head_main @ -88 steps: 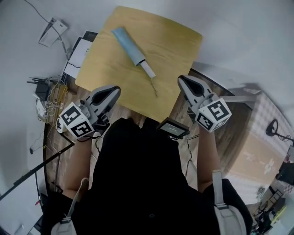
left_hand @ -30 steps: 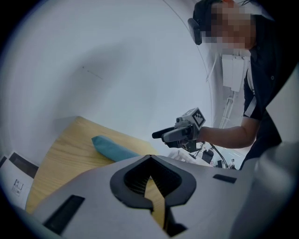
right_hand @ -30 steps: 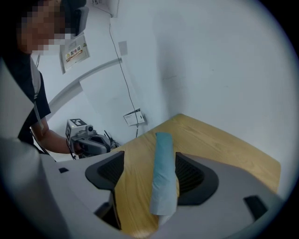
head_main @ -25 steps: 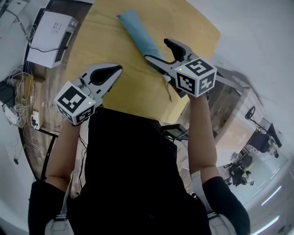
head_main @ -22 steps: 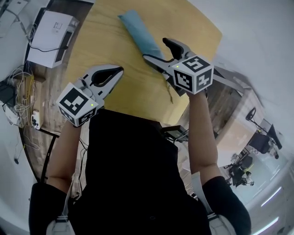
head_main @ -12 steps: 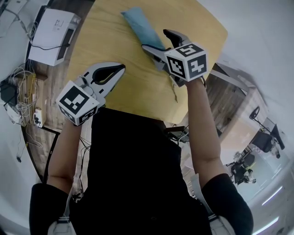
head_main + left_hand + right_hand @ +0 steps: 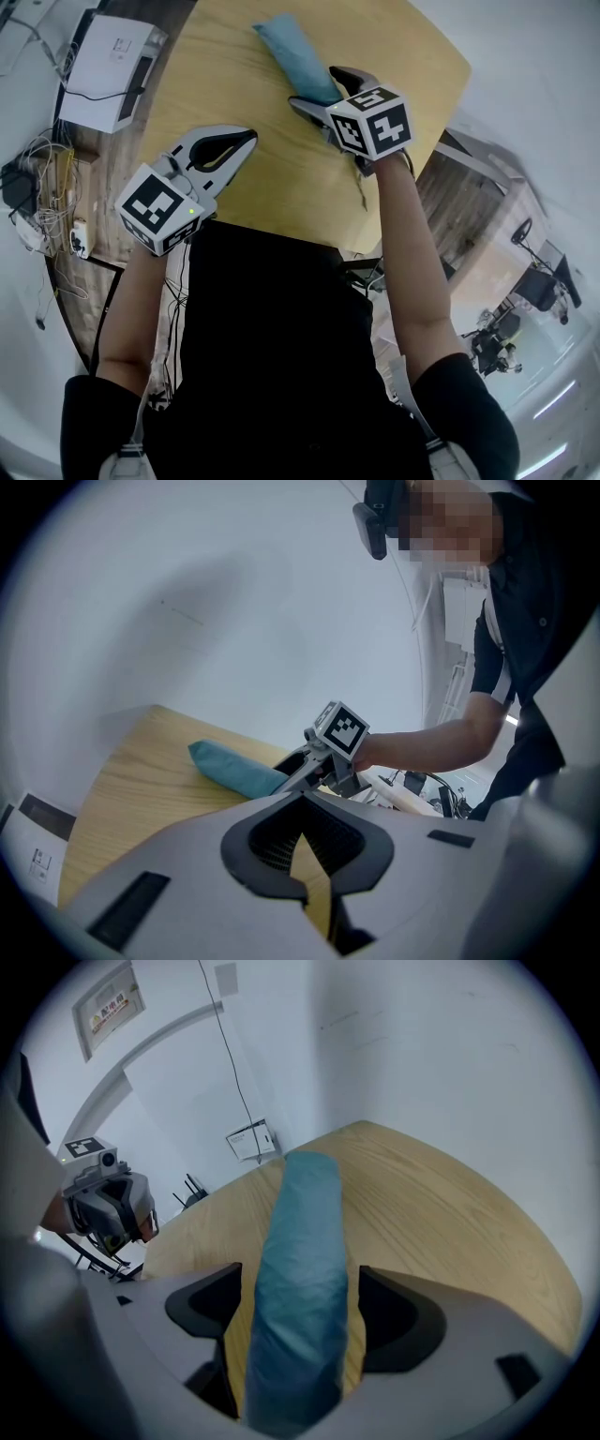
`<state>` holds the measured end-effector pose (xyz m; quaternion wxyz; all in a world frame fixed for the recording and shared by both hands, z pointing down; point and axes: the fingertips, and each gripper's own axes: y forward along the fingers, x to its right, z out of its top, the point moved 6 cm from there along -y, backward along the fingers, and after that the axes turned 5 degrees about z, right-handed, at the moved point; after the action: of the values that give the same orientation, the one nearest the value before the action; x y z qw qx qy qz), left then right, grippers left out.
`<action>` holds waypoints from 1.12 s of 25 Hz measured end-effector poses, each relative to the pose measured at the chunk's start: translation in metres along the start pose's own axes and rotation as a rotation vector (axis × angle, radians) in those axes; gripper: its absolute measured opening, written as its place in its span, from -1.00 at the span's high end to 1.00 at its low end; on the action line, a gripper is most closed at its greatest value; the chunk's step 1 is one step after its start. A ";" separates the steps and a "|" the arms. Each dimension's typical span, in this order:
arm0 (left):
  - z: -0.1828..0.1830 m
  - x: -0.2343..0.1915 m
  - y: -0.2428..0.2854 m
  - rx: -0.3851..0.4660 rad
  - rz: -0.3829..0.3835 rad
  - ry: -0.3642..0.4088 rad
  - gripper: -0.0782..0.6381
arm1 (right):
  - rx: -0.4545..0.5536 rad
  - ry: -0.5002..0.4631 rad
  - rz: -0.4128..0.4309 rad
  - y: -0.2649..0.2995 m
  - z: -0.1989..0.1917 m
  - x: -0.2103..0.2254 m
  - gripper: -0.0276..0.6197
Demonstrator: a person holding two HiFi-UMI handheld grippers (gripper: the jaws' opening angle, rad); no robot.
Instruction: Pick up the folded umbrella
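Right gripper astride folded umbrella

I see left gripper low in foreground, jaw tips meeting, sliver of wooden table showing through gap behind them. Beyond it, teal folded umbrella lies flat on table. Right gripper sits at umbrella's nearer end, marker cube on top, forearm reaching in from right. White wall behind.

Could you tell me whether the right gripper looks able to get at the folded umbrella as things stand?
Likely yes: the right gripper has its jaws open on either side of the folded umbrella, which lies on the table with nothing between it and them. The left gripper, shut, is well clear.
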<state>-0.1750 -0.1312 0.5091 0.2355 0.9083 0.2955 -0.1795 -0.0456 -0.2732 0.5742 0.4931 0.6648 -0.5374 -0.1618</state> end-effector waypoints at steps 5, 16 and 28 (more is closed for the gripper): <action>0.000 -0.003 0.001 0.001 -0.004 -0.013 0.75 | -0.025 0.032 0.000 0.008 -0.006 0.001 -0.23; 0.005 -0.007 0.001 0.019 -0.006 0.007 0.75 | -0.059 0.029 -0.038 0.013 -0.010 0.001 -0.23; 0.003 -0.003 -0.010 0.031 -0.005 0.006 0.75 | -0.042 0.054 -0.078 0.012 -0.012 0.006 -0.05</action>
<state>-0.1845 -0.1268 0.5052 0.2201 0.9117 0.2956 -0.1818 -0.0411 -0.2724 0.5911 0.5147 0.6789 -0.4938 -0.1741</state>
